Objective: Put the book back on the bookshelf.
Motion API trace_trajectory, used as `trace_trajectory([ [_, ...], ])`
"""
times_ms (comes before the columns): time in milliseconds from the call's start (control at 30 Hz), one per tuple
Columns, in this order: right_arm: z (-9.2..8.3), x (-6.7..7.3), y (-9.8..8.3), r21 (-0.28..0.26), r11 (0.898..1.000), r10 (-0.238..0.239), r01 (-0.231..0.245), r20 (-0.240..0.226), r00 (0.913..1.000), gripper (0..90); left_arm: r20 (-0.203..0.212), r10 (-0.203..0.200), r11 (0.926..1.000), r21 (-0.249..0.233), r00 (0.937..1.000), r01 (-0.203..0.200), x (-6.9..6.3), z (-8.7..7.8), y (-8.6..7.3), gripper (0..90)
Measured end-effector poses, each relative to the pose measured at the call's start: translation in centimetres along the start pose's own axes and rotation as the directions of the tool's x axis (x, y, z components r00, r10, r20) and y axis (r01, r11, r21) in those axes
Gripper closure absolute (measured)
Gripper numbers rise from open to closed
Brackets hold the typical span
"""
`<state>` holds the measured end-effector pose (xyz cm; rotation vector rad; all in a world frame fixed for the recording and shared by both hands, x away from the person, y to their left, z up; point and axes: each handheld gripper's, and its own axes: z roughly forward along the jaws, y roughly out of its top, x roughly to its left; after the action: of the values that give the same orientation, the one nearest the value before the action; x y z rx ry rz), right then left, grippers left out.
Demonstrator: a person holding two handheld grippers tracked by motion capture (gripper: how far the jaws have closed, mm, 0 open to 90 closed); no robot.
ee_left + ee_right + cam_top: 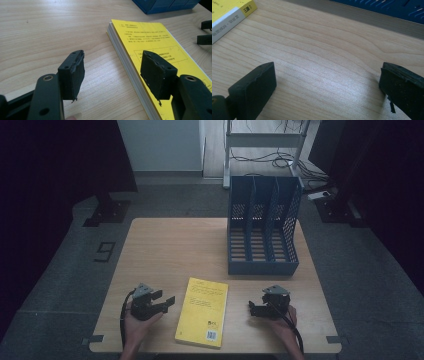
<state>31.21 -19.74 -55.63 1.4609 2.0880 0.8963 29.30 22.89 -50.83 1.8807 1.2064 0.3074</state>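
Fingers (252,87) spread over pale wooden table (170,250); grey floor (65,270).

the left gripper (167,302) is held low in the person's left hand (136,320), which comes in from the bottom edge of the high view with the wrist turned inward, and its jaws stand wide apart with nothing between the pads (75,75). the right gripper (252,308) sits in the right hand (283,319) on the other side, pointing inward toward the left one. its jaws are spread wide too, nothing clamped between them, and a cable trails back from each gripper along the forearm.
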Motion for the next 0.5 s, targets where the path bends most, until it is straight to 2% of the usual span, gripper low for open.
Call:
trace_trajectory([
  [233, -0.53, 0.08, -0.07, 0.007, 1.000, 0.012, -0.012, 0.011, 0.9999, 8.8, 0.010, -0.002, 1.0000, -0.006, 0.9999, 0.002, -0.05, -0.21, -0.02, 35.5],
  [500, -0.70, -0.02, -0.29, -0.018, 0.999, 0.035, -0.034, 0.023, 0.9991, 13.1, 0.020, -0.027, 0.9996, 0.002, 0.9994, 0.027, 0.44, -0.07, -0.14, 34.3],
])
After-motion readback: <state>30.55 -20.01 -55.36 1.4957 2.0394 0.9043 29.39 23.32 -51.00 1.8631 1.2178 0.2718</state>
